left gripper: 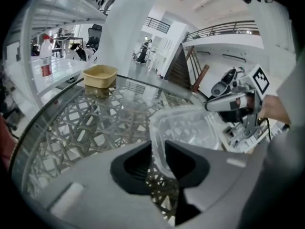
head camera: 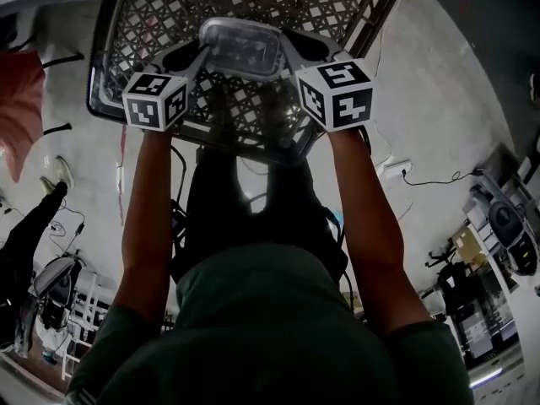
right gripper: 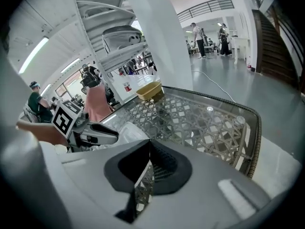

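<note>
Two grippers share one load. The left gripper (left gripper: 159, 146) has its jaws parted only by the wall of a clear plastic container (left gripper: 190, 128), which they clamp at its near rim. The right gripper (right gripper: 149, 144) has its jaws drawn almost together, the tips pinching what looks like a thin clear edge of the same container, whose body shows at its ten o'clock. In the head view the container hangs between both grippers at twelve o'clock, above a glass-topped lattice table (head camera: 354, 7). A yellow tub (left gripper: 100, 75) sits on the table's far side, at eleven o'clock from the left gripper.
</note>
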Motion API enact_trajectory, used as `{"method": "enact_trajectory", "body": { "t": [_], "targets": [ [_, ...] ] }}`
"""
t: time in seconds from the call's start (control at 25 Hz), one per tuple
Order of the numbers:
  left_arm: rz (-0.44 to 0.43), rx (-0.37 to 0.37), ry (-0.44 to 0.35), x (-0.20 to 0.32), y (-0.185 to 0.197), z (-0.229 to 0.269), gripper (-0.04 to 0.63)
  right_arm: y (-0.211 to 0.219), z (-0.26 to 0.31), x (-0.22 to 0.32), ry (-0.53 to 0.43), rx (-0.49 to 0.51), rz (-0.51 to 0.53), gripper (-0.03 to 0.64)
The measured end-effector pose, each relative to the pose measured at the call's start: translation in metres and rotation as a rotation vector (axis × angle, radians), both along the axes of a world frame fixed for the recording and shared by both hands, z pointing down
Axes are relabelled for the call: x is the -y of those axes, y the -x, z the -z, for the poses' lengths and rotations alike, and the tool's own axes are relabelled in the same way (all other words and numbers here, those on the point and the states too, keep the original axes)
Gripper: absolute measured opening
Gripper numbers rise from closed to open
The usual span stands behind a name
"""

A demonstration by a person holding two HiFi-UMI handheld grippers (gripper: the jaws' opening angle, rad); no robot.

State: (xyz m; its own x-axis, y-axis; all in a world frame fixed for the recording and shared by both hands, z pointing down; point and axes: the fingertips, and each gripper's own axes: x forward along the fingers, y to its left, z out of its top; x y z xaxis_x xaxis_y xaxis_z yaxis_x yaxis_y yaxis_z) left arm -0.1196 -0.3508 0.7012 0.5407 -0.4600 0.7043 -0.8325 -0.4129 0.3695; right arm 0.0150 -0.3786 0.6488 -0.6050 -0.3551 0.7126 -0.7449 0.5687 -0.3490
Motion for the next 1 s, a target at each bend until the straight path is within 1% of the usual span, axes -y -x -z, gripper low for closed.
{"method": "enact_trajectory", "body": {
  "t": [0.16,0.28,0.4,0.64,0.72,0.8,0.88,1.0],
  "targets": [
    [-0.004,-0.012,-0.013,0.012,0.005,0.009,0.089,0.009,0.025,0.008,-0.032,0.01,0.013,0.006],
    [-0.007,-0.012,-0.028,0.008,0.004,0.031,0.089,0.012,0.056,0.0,-0.061,0.018,0.023,0.006],
    [-0.009,-0.012,-0.046,-0.01,-0.01,0.05,0.089,0.002,0.084,-0.022,-0.092,0.03,0.033,0.006],
    [-0.046,-0.003,-0.099,-0.002,-0.033,0.082,0.089,-0.017,0.124,-0.019,-0.175,0.039,0.048,0.006],
    [-0.059,0.002,-0.123,-0.012,-0.036,0.095,0.086,-0.021,0.137,-0.03,-0.204,0.043,0.049,0.006],
    [-0.067,0.006,-0.155,-0.019,-0.026,0.116,0.084,-0.014,0.158,-0.038,-0.241,0.046,0.047,0.006],
    [-0.077,0.01,-0.189,-0.019,-0.017,0.14,0.084,-0.007,0.18,-0.04,-0.28,0.048,0.046,0.006],
    [-0.102,0.018,-0.242,-0.015,-0.016,0.171,0.084,-0.009,0.21,-0.042,-0.337,0.05,0.045,0.006]
  ]
}}
